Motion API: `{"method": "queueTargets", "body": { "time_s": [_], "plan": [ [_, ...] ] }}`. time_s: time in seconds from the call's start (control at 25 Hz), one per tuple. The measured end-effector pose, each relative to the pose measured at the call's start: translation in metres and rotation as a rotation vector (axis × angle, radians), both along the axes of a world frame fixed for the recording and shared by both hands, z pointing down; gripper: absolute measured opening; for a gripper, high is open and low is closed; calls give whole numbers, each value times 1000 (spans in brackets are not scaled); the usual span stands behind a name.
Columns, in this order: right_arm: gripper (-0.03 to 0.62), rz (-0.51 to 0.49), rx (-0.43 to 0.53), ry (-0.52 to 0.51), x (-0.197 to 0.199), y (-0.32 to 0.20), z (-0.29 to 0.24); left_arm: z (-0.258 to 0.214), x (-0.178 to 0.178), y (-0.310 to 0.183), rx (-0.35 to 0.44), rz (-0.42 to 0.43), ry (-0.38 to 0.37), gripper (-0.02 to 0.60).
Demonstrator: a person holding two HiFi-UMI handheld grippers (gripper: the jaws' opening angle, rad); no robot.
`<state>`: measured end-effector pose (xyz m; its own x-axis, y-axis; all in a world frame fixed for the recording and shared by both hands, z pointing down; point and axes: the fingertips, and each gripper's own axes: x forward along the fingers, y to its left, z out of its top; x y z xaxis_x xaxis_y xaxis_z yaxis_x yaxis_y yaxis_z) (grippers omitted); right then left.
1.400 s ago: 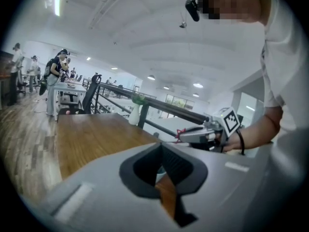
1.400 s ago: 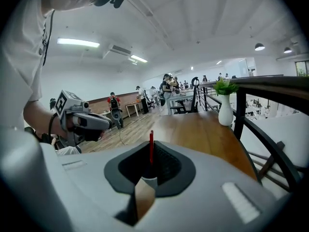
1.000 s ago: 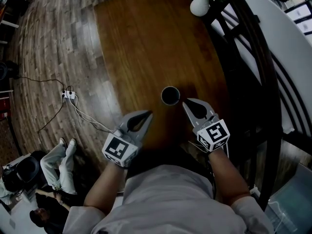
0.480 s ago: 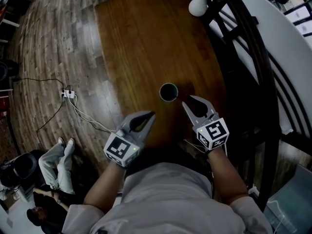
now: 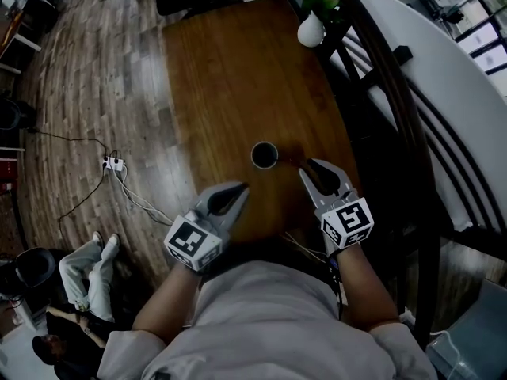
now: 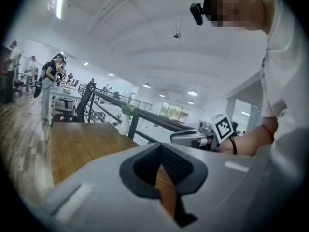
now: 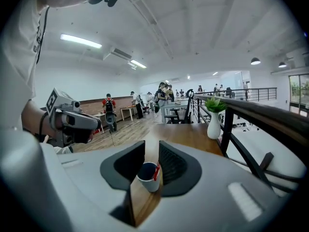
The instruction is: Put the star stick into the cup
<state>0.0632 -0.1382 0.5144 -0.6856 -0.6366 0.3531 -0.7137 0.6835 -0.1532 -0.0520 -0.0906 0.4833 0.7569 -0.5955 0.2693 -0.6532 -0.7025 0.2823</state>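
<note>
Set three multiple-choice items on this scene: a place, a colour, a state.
1. Where does the cup stand? A on the floor; B on the table; C on the railing.
2. What colour is the vase? A white; B red; C black.
3. How do the right gripper's jaws stand? A shut on the cup; B apart; C shut on the vase.
Key: 1 B, wood lies all round the cup; 2 A, the vase shows white under its green plant; 3 B, table shows between the jaws.
</note>
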Motion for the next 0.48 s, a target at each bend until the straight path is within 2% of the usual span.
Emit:
{"method": "queueTargets", "body": {
  "time_s": [0.28, 0.48],
  "plan": [
    [76, -16, 69, -15, 13, 27, -56, -46, 10, 19, 60, -24, 14, 3],
    [35, -33, 103, -35, 14, 44, -89, -75, 8, 25, 93, -54, 26, 3]
  ]
}}
